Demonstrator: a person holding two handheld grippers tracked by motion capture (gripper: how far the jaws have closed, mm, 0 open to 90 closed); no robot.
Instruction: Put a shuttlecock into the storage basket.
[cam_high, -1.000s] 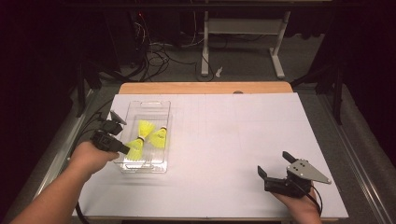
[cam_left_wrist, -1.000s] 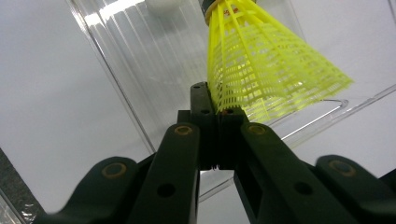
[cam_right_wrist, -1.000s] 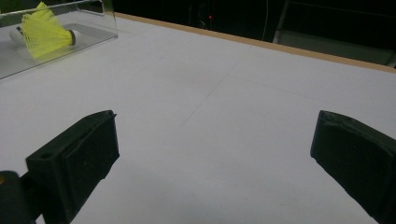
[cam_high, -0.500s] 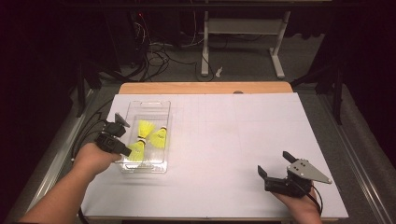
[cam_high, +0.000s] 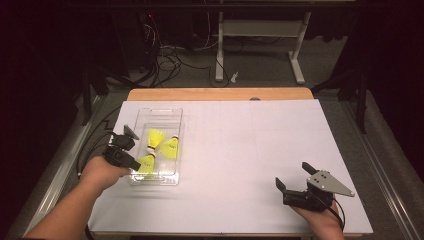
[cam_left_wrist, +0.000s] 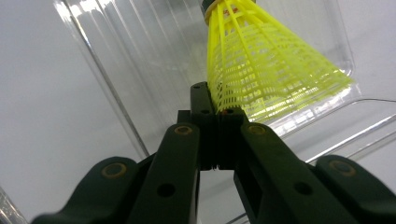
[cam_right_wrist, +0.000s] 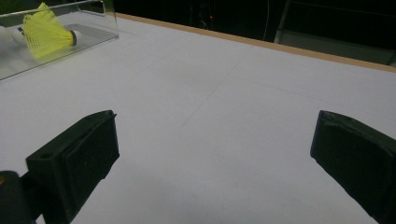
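In the high view, the clear tray (cam_high: 165, 116) lies at the table's left; three yellow shuttlecocks sit in it, and the left gripper (cam_high: 131, 165) pinches the nearest shuttlecock (cam_high: 146, 163) at the tray's near left corner. The right gripper (cam_high: 295, 175) rests well right of the tray, jaws apart. In the left gripper view, the jaws are clamped on the rim of that shuttlecock's skirt over the tray. In the right gripper view, wide-open jaws face bare table, the tray far off.

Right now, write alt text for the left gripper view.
The left gripper has its black jaws shut on the skirt edge of a yellow shuttlecock, which lies in a clear plastic tray on a white table.
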